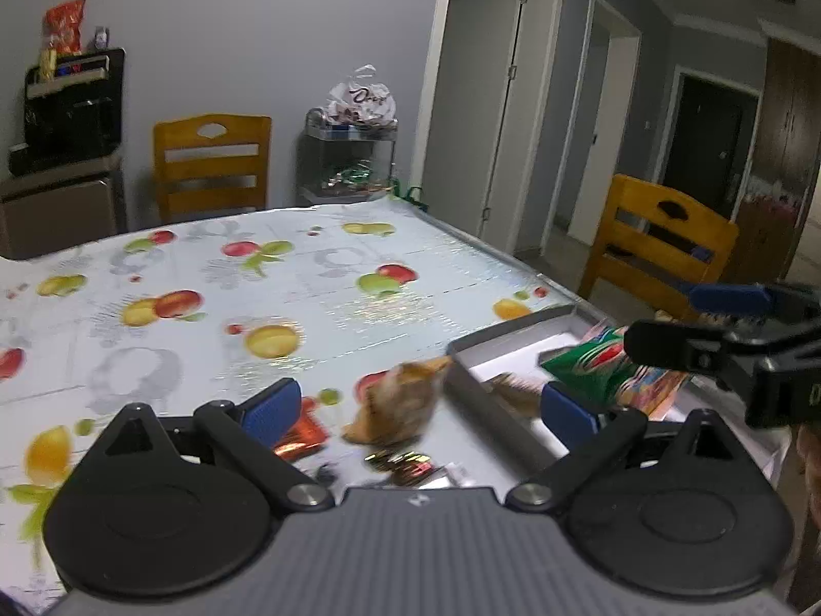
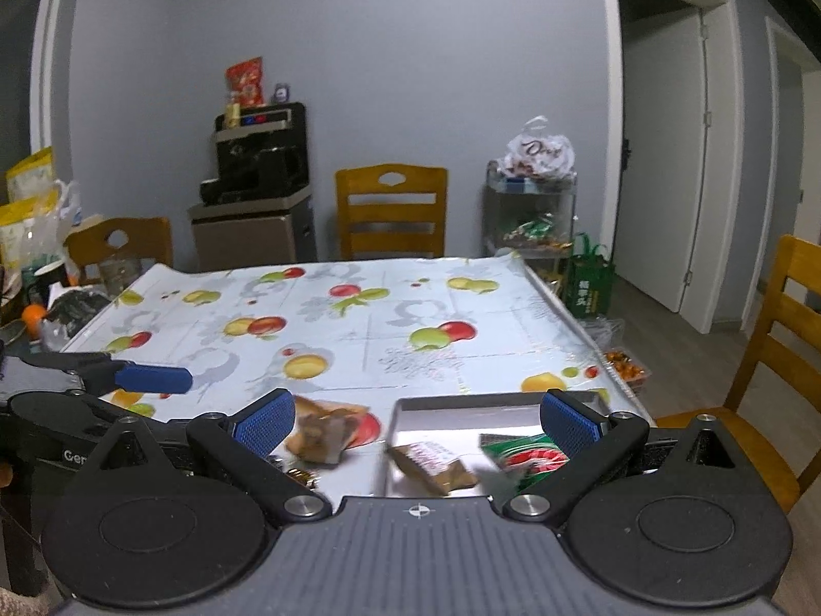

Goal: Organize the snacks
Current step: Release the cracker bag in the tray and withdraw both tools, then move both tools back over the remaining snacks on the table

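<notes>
My left gripper point(image 1: 418, 410), wide open and empty, needed squaring over the blurred tan snack packet point(image 1: 397, 403) beside the grey tray point(image 1: 464, 390); my right gripper point(image 2: 418, 423) was wide open too, empty.

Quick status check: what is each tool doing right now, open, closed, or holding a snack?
Left tool: open, holding nothing; an orange-brown snack packet lies between its fingers.
Right tool: open, holding nothing, above the tray.

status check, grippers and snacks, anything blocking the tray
Left gripper open, empty. Right gripper open, empty. Green packet and brown packet in tray; tan packet on table beside it. Nothing blocking.
</notes>
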Available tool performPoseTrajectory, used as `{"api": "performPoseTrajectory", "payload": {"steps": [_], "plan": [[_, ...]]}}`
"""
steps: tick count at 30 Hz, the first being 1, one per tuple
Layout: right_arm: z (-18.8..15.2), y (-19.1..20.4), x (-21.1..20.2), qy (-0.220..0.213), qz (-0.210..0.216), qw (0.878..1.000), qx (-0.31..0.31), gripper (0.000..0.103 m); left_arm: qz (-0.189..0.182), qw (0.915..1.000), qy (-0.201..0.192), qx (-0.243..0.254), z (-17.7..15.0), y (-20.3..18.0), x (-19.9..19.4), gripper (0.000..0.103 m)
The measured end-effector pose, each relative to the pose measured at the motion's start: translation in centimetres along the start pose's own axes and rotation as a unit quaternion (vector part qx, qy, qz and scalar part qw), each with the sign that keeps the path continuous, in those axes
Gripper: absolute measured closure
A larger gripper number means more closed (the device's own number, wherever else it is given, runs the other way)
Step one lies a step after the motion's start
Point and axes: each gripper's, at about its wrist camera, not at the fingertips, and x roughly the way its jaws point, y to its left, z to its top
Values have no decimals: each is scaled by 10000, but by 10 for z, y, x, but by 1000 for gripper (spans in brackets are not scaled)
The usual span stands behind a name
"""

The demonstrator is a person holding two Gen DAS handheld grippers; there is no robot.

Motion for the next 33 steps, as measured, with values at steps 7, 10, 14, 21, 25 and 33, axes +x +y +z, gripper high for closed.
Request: {"api": "performPoseTrajectory", "payload": {"steps": [7,10,14,21,25,33], "plan": [[-4,19,7,150,181,9997,-32,0,72,9999,85,15,-15,17,-26,2],[-7,29,10,208,224,9995,-115,0,137,9998,140,51,-22,21,-34,2],[-12,40,13,313,279,9988,-233,0,233,9996,141,32,-32,32,-46,2],[-18,51,15,497,570,9970,-179,0,390,9990,194,-141,-48,55,-62,2],[-23,58,17,587,678,9958,-171,0,566,9979,220,-210,-56,66,-66,2],[-33,74,18,611,825,9932,-549,0,816,9961,297,-147,-70,78,-73,2]]}}
